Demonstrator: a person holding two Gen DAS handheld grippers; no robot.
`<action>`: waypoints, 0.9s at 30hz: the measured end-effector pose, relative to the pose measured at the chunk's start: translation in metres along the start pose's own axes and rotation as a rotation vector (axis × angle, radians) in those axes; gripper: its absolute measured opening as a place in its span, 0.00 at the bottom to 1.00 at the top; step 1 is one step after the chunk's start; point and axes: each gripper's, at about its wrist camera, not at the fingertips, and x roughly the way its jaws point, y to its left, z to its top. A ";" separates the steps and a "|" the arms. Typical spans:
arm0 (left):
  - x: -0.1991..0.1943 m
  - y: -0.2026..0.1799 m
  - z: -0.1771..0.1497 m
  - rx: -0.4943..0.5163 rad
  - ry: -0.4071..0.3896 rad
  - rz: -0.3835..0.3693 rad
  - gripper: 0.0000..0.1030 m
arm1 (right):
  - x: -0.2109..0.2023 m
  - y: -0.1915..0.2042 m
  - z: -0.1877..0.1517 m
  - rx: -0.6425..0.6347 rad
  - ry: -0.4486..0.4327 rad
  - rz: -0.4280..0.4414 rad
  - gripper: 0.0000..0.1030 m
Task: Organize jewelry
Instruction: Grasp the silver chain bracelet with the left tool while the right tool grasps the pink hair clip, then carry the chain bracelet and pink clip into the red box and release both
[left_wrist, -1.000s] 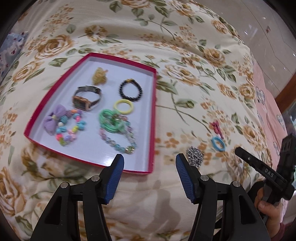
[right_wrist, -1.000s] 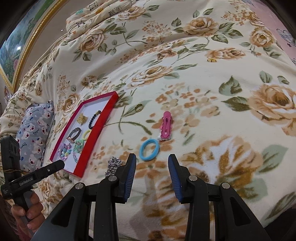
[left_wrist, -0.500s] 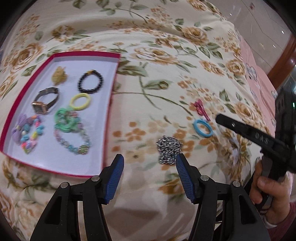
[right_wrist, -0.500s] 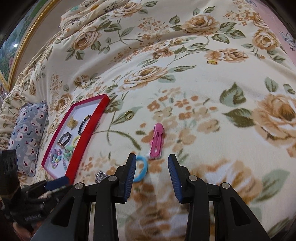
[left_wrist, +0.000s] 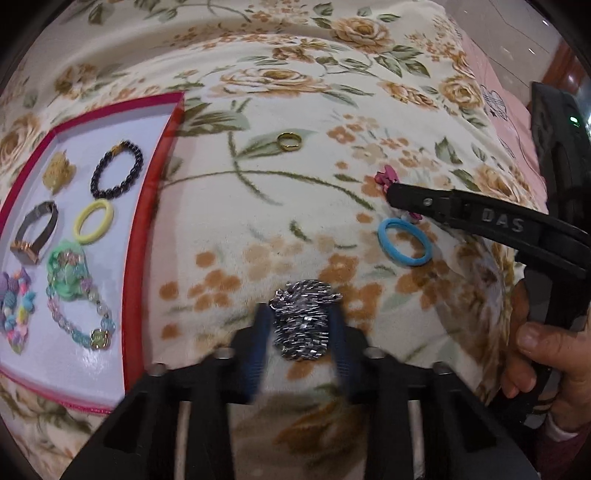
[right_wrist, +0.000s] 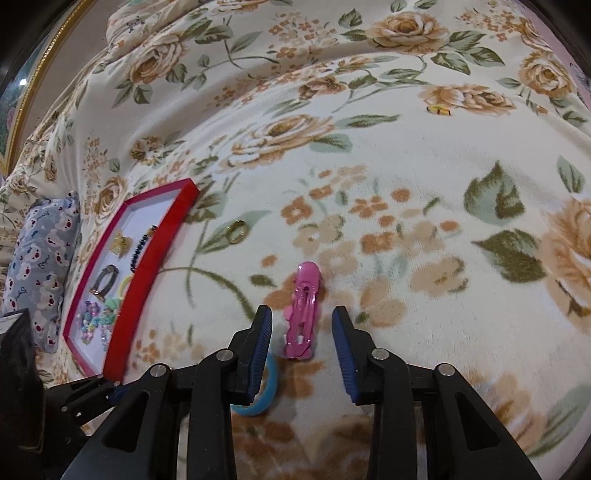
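Note:
A heap of silver chain (left_wrist: 301, 321) lies on the floral blanket between the blurred blue pads of my left gripper (left_wrist: 300, 338), whose jaws are closing on its sides. A pink hair clip (right_wrist: 301, 317) lies between the pads of my right gripper (right_wrist: 303, 334). Those jaws are narrowing with gaps on both sides of the clip. A blue hair tie (right_wrist: 262, 391) sits under the right gripper's left finger and shows whole in the left wrist view (left_wrist: 404, 242). A gold ring (left_wrist: 289, 141) lies loose. The red tray (left_wrist: 147, 229) holds bracelets, a watch and hair ties.
A person's hand (left_wrist: 543, 354) grips the right tool, whose finger (left_wrist: 461, 212) covers part of the pink clip. A patterned pillow (right_wrist: 37, 251) lies left of the tray (right_wrist: 147, 273). A small yellow item (right_wrist: 438, 109) rests far back. Pink cloth (left_wrist: 498, 103) borders the blanket.
My left gripper moved right from the tray and down onto the silver chain, and its jaws narrowed. My right gripper advanced from the blue hair tie to straddle the pink clip.

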 end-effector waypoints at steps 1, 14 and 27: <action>0.000 0.000 0.000 0.002 -0.003 -0.005 0.20 | 0.001 0.000 0.000 -0.007 -0.002 -0.009 0.29; -0.034 0.011 0.000 -0.032 -0.087 -0.055 0.16 | -0.028 0.014 0.000 -0.037 -0.066 0.036 0.17; -0.094 0.038 -0.014 -0.102 -0.193 -0.060 0.16 | -0.053 0.054 -0.013 -0.070 -0.078 0.145 0.17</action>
